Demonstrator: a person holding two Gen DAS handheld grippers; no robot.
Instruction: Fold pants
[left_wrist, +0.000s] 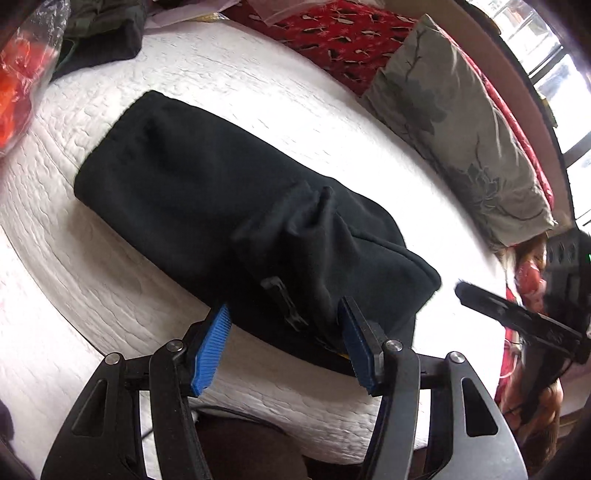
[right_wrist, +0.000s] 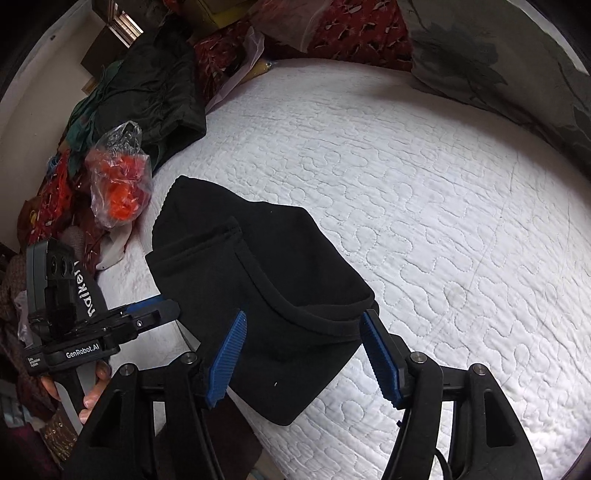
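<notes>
Black pants (left_wrist: 207, 192) lie folded into a long bundle on the white quilted bed (left_wrist: 288, 96). My left gripper (left_wrist: 284, 325) is open, its blue pads on either side of the bundle's near end, holding nothing. In the right wrist view the same pants (right_wrist: 258, 280) lie near the bed's front left edge. My right gripper (right_wrist: 306, 339) is open around the near waistband end, not closed on the cloth. The right gripper shows in the left wrist view (left_wrist: 517, 317), and the left gripper in the right wrist view (right_wrist: 110, 325).
A grey patterned pillow (left_wrist: 461, 129) and red patterned bedding (left_wrist: 351, 33) lie along the far side. A plastic bag with orange contents (right_wrist: 118, 177) and a dark green garment (right_wrist: 147, 88) sit at the bed's left. The white quilt (right_wrist: 443, 221) stretches right.
</notes>
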